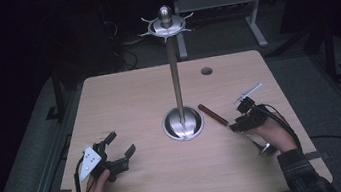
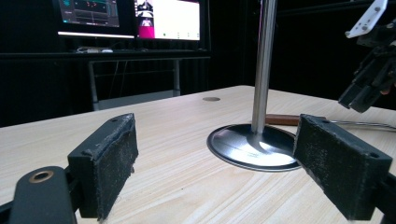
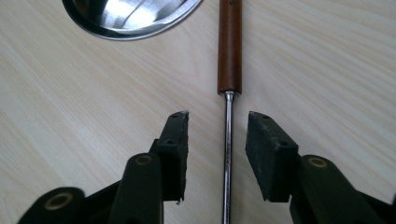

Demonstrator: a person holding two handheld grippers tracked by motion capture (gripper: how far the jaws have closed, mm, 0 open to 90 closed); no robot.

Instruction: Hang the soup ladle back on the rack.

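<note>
In the right gripper view, the right gripper (image 3: 217, 140) has its two black jaws apart, one on each side of the thin metal shank of a long utensil with a reddish-brown wooden handle (image 3: 229, 46); neither pad touches the shank. The utensil lies flat on the pale wooden table (image 3: 70, 116), running up the middle of the frame, its handle ending near the round polished steel base of the tall hanging stand (image 3: 130, 18) at the upper left.

To take the utensil well, I judge the jaws should come down until the pads bracket the shank just below the wooden handle, then close squarely so the thin rod does not roll or slip out.

In the left gripper view, the left gripper (image 2: 233, 163) sits low over the table with its jaws wide apart and nothing between them.

The high view adds the stand's full height, with its pole rising to a hooked crown (image 1: 166, 25) at top centre, and the utensil's far metal end beside the right hand (image 1: 272, 134). The left gripper view gives the level side look, with the right gripper hanging above the utensil at the right edge.
</note>
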